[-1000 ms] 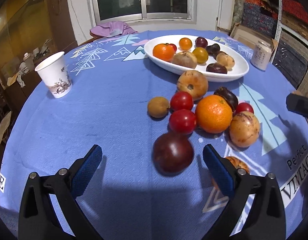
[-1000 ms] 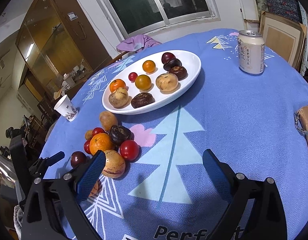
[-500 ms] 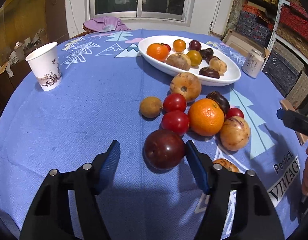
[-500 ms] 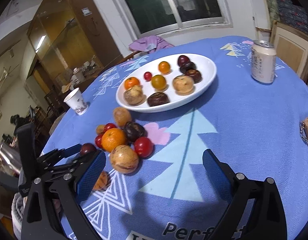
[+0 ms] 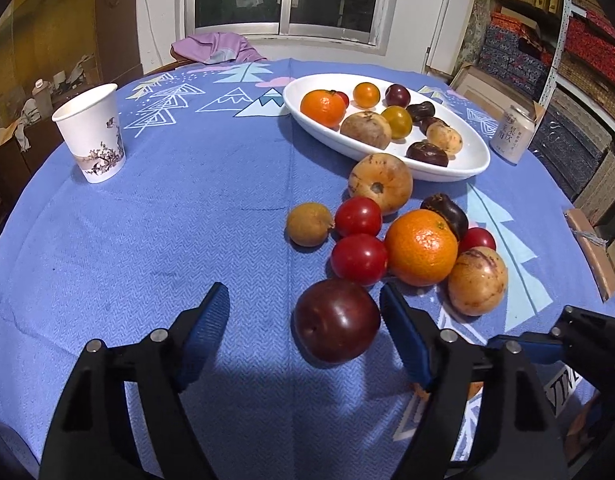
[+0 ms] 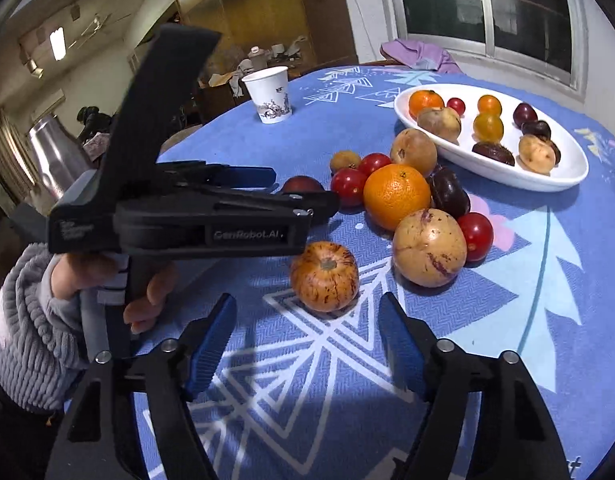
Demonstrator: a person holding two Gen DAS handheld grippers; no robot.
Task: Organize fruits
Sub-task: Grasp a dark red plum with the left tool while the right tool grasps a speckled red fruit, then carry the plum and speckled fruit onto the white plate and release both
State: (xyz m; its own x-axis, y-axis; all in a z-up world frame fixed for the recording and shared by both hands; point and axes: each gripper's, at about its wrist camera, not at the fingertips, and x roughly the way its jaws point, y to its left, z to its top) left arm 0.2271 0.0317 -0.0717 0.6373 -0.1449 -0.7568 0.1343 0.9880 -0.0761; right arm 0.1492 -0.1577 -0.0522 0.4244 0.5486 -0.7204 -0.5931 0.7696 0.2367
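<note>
Fingers of the left gripper [image 5: 303, 312] are opening around the dark plum [image 5: 336, 321]; right gripper [image 6: 307, 326] fingers are closing, apart, before the speckled orange fruit [image 6: 324, 276].

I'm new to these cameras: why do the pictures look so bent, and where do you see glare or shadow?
Left wrist view: the fisheye lens bows the table and darkens the corners; a highlight sits on the orange, and shadow falls under the plum. Right wrist view: the same curving, a bright ceiling light, and shadow on the cloth near the right gripper.
</note>
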